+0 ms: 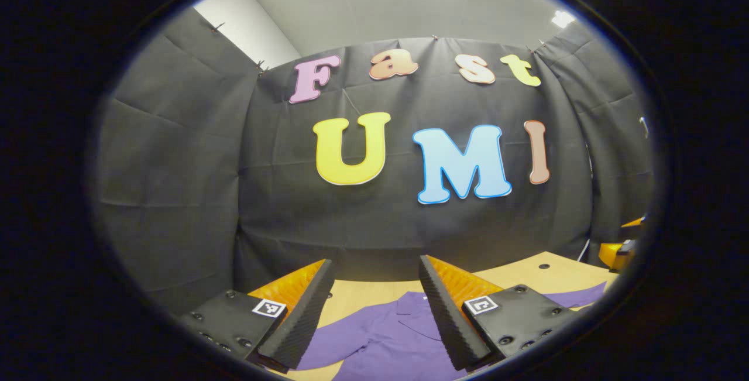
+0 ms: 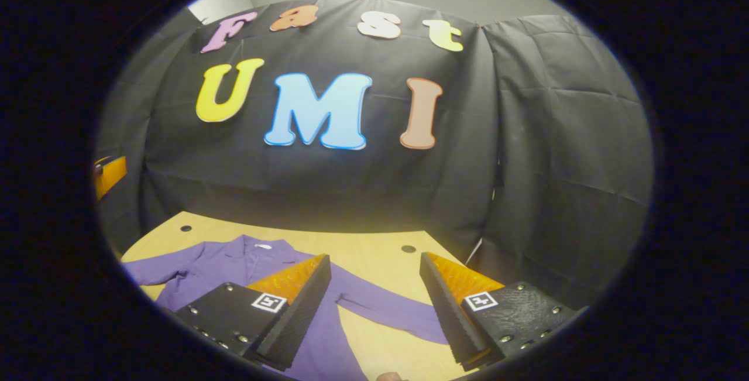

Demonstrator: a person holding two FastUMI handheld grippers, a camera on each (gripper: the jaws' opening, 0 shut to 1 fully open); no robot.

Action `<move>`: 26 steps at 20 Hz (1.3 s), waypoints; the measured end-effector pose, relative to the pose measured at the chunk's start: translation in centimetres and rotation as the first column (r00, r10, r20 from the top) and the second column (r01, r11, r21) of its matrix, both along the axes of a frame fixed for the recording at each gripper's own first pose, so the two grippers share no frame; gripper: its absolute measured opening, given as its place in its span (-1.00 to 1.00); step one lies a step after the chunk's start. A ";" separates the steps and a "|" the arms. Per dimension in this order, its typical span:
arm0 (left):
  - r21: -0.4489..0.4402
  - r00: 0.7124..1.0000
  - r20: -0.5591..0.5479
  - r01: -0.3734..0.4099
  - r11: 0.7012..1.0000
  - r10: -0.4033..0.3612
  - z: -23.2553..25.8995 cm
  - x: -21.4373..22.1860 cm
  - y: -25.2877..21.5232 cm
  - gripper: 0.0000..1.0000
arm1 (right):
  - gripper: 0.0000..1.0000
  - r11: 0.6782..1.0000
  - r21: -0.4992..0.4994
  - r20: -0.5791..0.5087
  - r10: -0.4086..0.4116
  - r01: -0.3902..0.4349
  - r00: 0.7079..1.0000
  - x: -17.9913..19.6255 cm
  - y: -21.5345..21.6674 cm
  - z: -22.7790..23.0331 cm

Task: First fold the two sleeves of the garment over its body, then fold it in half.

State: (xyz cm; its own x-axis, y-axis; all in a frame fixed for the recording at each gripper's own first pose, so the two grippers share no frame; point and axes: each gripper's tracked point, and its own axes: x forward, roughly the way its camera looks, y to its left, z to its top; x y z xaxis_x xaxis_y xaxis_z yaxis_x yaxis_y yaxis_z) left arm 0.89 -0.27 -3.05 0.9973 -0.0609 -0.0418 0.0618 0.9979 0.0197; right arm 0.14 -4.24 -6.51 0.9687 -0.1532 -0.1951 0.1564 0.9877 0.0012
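Two open claws (image 1: 374, 311) (image 2: 374, 311) hover above purple garment (image 2: 234, 264) on table (image 2: 374, 246).

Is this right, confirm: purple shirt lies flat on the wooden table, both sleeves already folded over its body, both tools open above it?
Not quite. The sleeves are not folded: in the right gripper view the purple shirt has both spread out on the wooden table. Left tool and right tool are open.

Plain purple garment (image 2: 246, 264), tan table (image 2: 374, 252)
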 end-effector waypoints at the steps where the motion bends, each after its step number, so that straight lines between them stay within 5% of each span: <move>1: -0.004 1.000 -0.002 -0.005 1.000 0.005 0.0 -0.1 -0.1 0.92 | 0.89 1.000 0.001 -0.023 -0.024 0.024 0.999 0.1 -1.2 -1.0; 8: 0.002 0.999 -0.032 -0.039 0.999 0.040 -0.9 -0.7 -0.7 0.92 | 0.89 0.984 0.021 -0.209 -0.167 0.175 0.963 -0.2 -8.3 -8.4; 15: 0.023 0.997 -0.052 -0.061 0.998 0.062 -1.6 -1.5 -1.4 0.92 | 0.89 0.930 0.149 -0.449 -0.240 0.337 0.860 -1.2 -13.0 -18.2; 26: 0.054 0.979 -0.115 -0.161 0.985 0.166 -3.6 -3.0 2.5 0.90 | 0.91 0.853 0.160 -0.660 -0.282 0.497 0.696 -1.4 -17.4 -27.5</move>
State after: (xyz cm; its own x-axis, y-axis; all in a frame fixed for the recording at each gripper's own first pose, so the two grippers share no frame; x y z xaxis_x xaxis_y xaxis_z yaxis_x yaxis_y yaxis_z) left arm -2.11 2.27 -6.63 0.9814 0.1073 -0.1591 -0.0977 0.9930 0.0668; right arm -1.27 -21.69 -34.01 0.4971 -0.3176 -0.8075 0.6004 0.7977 0.0558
